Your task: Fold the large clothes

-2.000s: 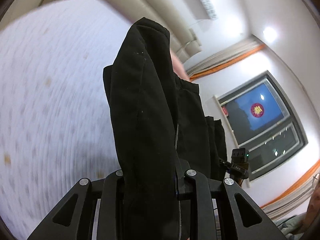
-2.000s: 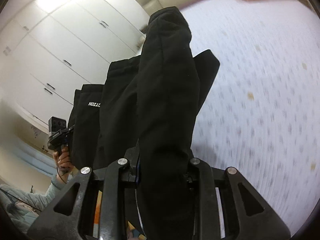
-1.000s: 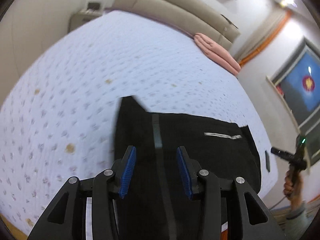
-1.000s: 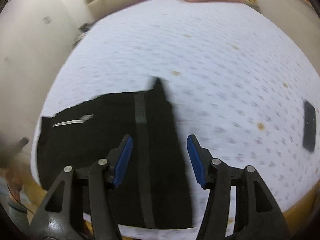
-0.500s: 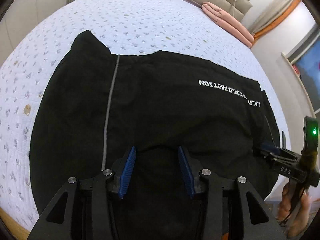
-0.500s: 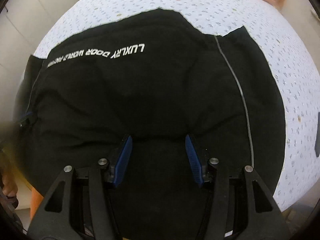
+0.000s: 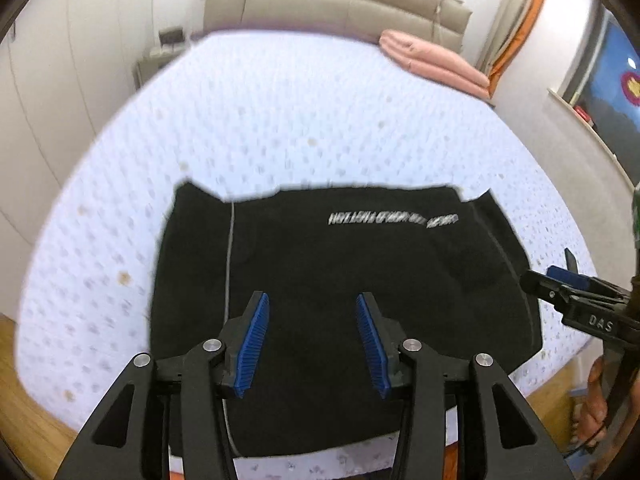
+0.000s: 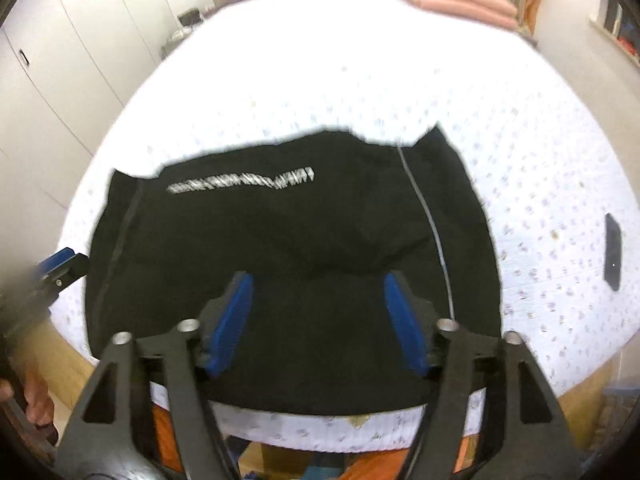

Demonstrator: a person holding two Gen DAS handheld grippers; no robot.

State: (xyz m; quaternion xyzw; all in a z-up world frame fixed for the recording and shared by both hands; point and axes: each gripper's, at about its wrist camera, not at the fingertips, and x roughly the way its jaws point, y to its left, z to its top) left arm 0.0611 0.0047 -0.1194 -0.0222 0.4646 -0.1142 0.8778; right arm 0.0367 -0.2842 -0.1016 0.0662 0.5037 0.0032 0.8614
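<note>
A black garment (image 7: 340, 264) with white lettering lies folded and flat near the front edge of the white bed (image 7: 280, 112); it also shows in the right wrist view (image 8: 280, 232). My left gripper (image 7: 312, 312) is open and empty, held above the garment's near edge. My right gripper (image 8: 318, 292) is open and empty, also above the near edge. The right gripper shows at the right of the left wrist view (image 7: 568, 288), and the left gripper at the left of the right wrist view (image 8: 60, 268).
Pink folded bedding (image 7: 432, 60) lies at the far right of the bed by the beige headboard (image 7: 328, 0). A dark phone (image 8: 613, 252) lies on the bed to the right. White wardrobes (image 8: 60, 60) stand on the left. Wooden floor (image 7: 24, 420) shows below.
Both grippers let go of the black garment, which now lies flat on the bed. Since half a second ago both grippers have pulled back and up from it.
</note>
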